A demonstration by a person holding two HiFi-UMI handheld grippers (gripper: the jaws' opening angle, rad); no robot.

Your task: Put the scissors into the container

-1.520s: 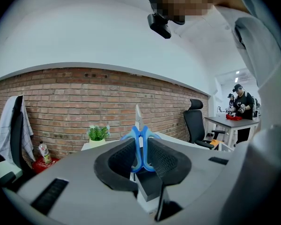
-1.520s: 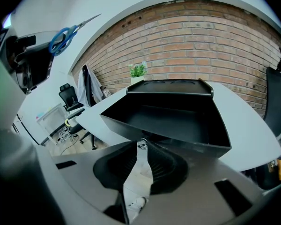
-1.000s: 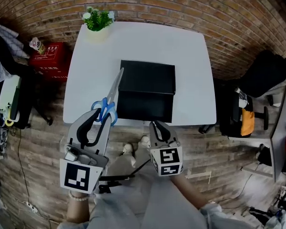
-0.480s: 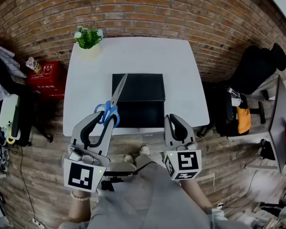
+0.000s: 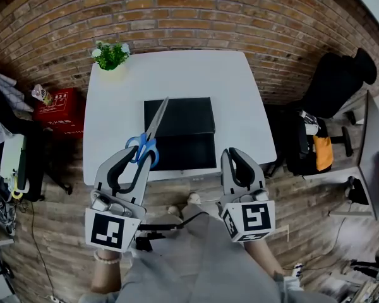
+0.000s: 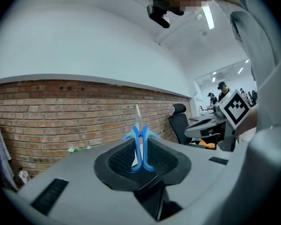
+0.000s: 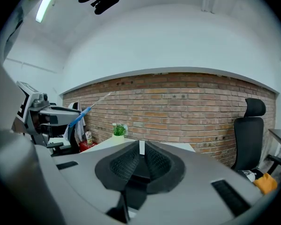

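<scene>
Brick wall and brick-patterned floor surround a white bench (image 5: 246, 100) in the head view. At the left edge, a red box (image 5: 62, 103) carries pale print too small to read, and I see no other writing. Left of centre, my left hand-held gripper (image 5: 138, 156) is clamped on the blue handles of the scissors (image 5: 151, 131). Their blades point up-frame across the left edge of the black container (image 5: 189, 115). I judge this the carry. Next I'd shift right, lower over the opening and release. Right of centre, my right hand-held gripper (image 5: 232, 156) is closed on nothing.

Scissors (image 5: 156, 122) handles partly hidden between left gripper (image 5: 136, 158) fingers (image 5: 116, 166)
</scene>
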